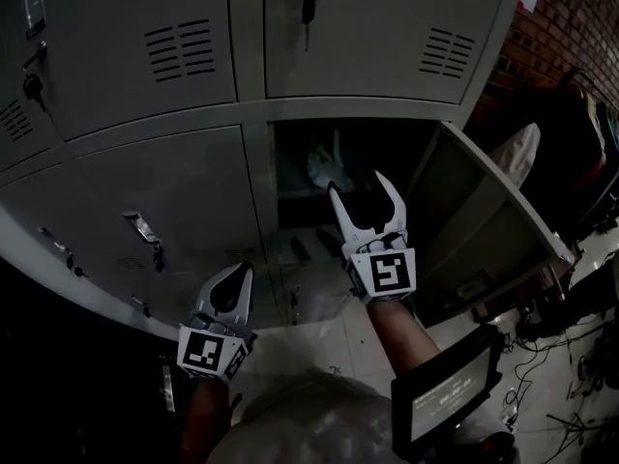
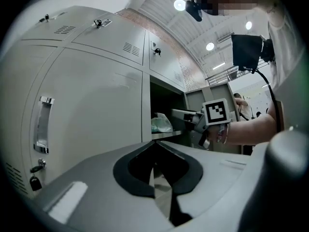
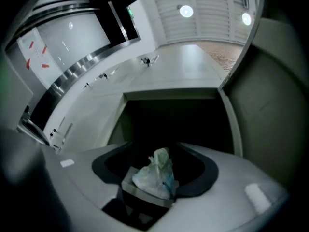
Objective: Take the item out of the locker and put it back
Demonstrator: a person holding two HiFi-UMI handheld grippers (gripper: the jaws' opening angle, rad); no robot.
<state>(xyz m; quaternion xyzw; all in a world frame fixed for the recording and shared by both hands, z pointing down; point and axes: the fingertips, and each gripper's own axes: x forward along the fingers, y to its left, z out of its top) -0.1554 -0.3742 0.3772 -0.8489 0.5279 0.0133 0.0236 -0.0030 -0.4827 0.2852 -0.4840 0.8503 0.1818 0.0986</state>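
Hovering at the locker (image 1: 416, 143), right gripper (image 1: 358, 187) fingers (image 1: 343, 216) spread before the bag (image 1: 327, 167); left gripper (image 1: 232, 283) clenched empty.

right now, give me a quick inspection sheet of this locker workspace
surface: locker shelf in the open compartment, its door swung out to the right
job's things: crumpled plastic bag lying near the shelf's front
clutter: nothing seen
grippers: right gripper fingers apart in front of the bag, not pressing it; left gripper fingers together, empty, held lower
cables: loose cables on the floor at right
surroundings: closed lockers, a key in one; brick wall
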